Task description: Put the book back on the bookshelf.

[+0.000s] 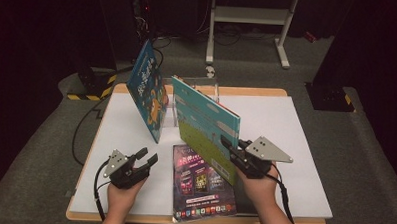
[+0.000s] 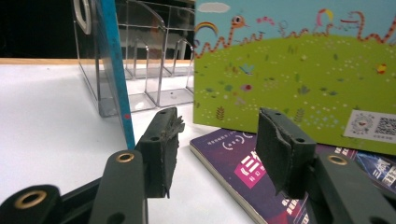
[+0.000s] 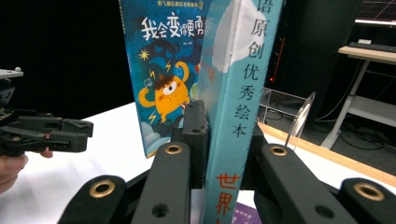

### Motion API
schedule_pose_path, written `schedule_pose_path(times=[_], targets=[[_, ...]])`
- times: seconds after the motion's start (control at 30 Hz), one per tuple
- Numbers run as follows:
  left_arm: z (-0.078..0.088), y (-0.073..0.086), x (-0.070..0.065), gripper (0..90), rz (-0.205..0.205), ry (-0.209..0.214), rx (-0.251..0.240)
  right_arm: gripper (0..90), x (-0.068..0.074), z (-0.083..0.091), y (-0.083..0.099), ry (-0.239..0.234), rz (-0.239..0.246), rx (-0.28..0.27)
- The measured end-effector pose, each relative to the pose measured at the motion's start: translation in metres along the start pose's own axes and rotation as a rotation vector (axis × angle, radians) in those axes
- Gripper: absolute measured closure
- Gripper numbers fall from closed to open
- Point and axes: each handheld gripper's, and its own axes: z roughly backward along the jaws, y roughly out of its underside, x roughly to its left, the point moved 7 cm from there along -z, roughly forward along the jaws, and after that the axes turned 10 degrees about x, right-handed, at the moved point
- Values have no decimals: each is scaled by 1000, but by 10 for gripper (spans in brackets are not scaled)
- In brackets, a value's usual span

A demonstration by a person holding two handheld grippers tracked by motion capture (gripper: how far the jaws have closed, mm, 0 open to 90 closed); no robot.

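Note:
My right gripper (image 1: pixel 234 146) is shut on the spine edge of a teal and green picture book (image 1: pixel 206 123), which stands tilted on the white mat. In the right gripper view both pads clamp that spine (image 3: pixel 238 93). Under its lower corner a purple book (image 1: pixel 202 184) lies flat near the front edge. A blue book with an orange monster (image 1: pixel 148 92) leans upright farther left. My left gripper (image 1: pixel 149 157) is open with nothing between its fingers, just left of the purple book (image 2: pixel 243 163). The green cover (image 2: pixel 299 74) rises beyond its jaws.
A clear acrylic book rack (image 1: pixel 200 89) stands at the back of the white mat (image 1: pixel 286 125), behind the two upright books. Beyond the table are a white metal frame (image 1: pixel 250 16) and a yellow-black striped base (image 1: pixel 90 85). The mat's right side is bare.

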Motion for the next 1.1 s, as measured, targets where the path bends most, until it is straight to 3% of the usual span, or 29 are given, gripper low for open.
schedule_pose_path(times=[0.2, 0.37, 0.47, 0.6, 0.8, 0.97, 1.1], targets=[[-1, -1, -6, 489, -18, 9, 2, 785, 7, -16, -6, 14, 4, 25], [-2, -4, -15, 513, -48, 12, 6, 784, 9, -16, -5, 14, 9, 27], [-4, -13, -23, 533, -61, 18, -4, 785, 9, -16, -6, 12, 2, 29], [-9, -37, -35, 533, -54, 27, -50, 786, 11, -16, -6, 9, -9, 22], [-39, -70, -59, 532, -71, 21, -49, 786, 12, -16, -5, -2, -19, 18], [-59, -83, -73, 515, -60, 29, -37, 788, 17, -16, -4, -13, -23, 9], [-67, -85, -76, 519, -72, 14, -34, 789, 22, -16, -3, -33, -30, -1]])
